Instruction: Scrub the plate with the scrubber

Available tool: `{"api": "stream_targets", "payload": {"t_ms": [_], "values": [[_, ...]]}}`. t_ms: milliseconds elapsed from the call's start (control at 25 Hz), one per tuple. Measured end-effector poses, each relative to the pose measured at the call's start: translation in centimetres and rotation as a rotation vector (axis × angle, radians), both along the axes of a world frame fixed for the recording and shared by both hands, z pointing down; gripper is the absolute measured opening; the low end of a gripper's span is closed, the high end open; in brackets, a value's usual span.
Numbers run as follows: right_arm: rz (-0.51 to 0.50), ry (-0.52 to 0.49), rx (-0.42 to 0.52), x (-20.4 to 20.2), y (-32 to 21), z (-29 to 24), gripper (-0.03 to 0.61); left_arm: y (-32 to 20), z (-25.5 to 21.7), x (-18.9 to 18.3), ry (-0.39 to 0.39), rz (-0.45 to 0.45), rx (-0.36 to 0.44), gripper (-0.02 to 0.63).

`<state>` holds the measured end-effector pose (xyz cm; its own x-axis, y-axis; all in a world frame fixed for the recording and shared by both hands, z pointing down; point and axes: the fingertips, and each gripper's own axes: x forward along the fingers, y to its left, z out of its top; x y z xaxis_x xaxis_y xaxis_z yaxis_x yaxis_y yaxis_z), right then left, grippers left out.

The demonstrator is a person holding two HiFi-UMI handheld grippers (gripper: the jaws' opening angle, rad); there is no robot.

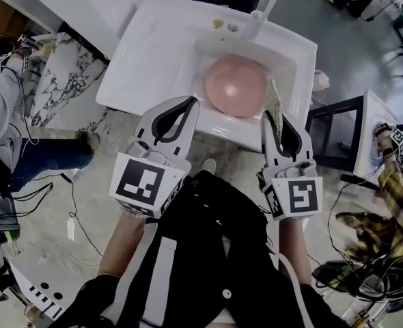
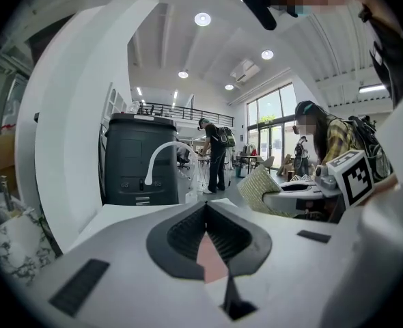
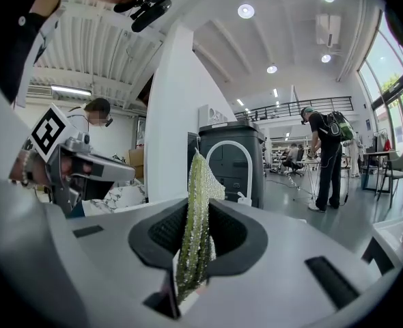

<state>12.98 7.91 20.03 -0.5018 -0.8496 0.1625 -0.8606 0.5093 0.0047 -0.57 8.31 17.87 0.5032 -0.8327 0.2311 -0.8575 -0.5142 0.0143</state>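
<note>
A pink plate (image 1: 235, 86) lies in the basin of the white sink (image 1: 154, 53); a sliver of the plate (image 2: 212, 258) shows under the left jaws. My left gripper (image 1: 190, 105) hovers over the sink's front rim, just left of the plate, shut with nothing between its jaws (image 2: 205, 207). My right gripper (image 1: 274, 118) is at the plate's right edge, shut on a green-white knitted scrubber (image 1: 275, 104). The scrubber (image 3: 195, 217) stands upright between the pads and sticks out past the tips. It also shows in the left gripper view as a scrubber (image 2: 259, 190) at the right.
A white curved faucet (image 1: 270, 2) rises at the sink's back, with a dark bin (image 2: 140, 159) behind it. A marble slab (image 1: 65, 80) lies left of the sink, a black-framed stand (image 1: 338, 132) right. Other people with grippers work at both sides.
</note>
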Motion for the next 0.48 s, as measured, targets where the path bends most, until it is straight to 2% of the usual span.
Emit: {"api": "stream_targets", "payload": {"t_ms": [480], "values": [[0.018, -0.015, -0.063, 1.4, -1.7, 1.8, 0.072, -2.6, 1.3, 0.7, 0.048, -0.028, -0.080, 0.000]]}}
